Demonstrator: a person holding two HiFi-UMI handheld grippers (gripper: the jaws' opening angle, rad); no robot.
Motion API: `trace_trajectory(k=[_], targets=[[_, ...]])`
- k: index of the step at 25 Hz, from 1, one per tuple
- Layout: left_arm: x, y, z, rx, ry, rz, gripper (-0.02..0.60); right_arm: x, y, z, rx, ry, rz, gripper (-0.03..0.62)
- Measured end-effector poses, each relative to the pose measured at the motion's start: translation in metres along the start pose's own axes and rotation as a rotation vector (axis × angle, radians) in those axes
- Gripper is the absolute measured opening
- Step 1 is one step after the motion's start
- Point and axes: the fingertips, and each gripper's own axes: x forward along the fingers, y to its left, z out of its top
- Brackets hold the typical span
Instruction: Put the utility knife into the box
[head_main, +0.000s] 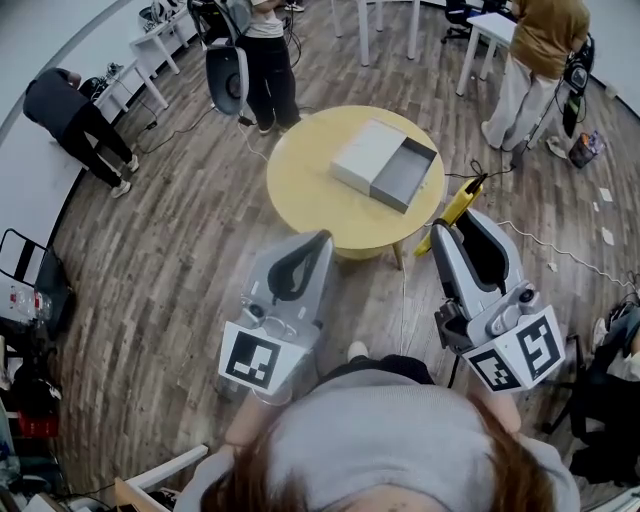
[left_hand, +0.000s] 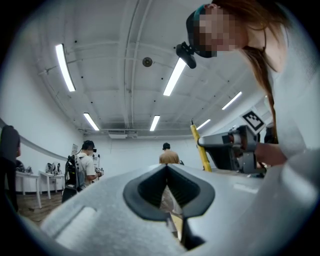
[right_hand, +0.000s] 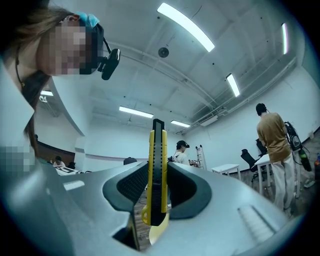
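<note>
Two hand-held grippers: both are held off the near edge of the round yellow counter (head_main: 310, 190), on the wearer's side, pointing toward it.
Right hand-held gripper (head_main: 462, 232): grasping the yellow-and-black plastic utility knife (right_hand: 157, 165) by its middle. The knife lies lengthwise between the pads and sticks out past the jaw tips toward the counter's near-right edge.
Left hand-held gripper (left_hand: 166, 166): clenched on nothing, jaws meeting tip to tip.
Box: a shallow grey open box (head_main: 405, 175) sits on the counter's right part, with a flat white lid (head_main: 365, 155) against its left side.
Step in hand: carrying the knife to the box, by my reading. The box looks empty so far.
Doing it well: bring the right one over the counter until the knife is above the grey tray. Line its length up with the tray's long side, lower it close to the floor, and only then let go. Keep the left one off the lid.
Hard to make out: whether the blade is extended, whether the lid is hinged or only touching, and the box's near inner wall. The wearer's hands are covered by the marker cubes.
</note>
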Motion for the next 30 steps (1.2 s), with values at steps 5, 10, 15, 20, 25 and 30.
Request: trace_trajectory(k=[5, 10, 15, 20, 25, 30], targets=[[0.010, 0.020, -0.012, -0.016, -0.001, -0.004, 0.003, 0.019, -0.012, -0.010, -0.004, 0.018, -0.019, 0.118], [0.021, 0.040, -0.024, -0.026, 0.001, 0.003, 0.003, 0.046, -0.021, -0.020, 0.002, 0.023, -0.006, 0.118], [0.045, 0.068, -0.035, -0.027, 0.002, 0.020, 0.003, 0.080, -0.041, -0.030, -0.002, 0.041, 0.013, 0.118], [0.085, 0.097, -0.045, -0.018, -0.005, 0.026, 0.003, 0.116, -0.077, -0.034, -0.004, 0.038, 0.022, 0.118], [0.135, 0.124, -0.049, -0.008, -0.025, 0.035, 0.003, 0.152, -0.119, -0.031, -0.006, 0.036, 0.036, 0.117], [0.178, 0.143, -0.059, -0.004, -0.019, 0.039, 0.003, 0.181, -0.158, -0.029, 0.003, 0.033, 0.047, 0.118]])
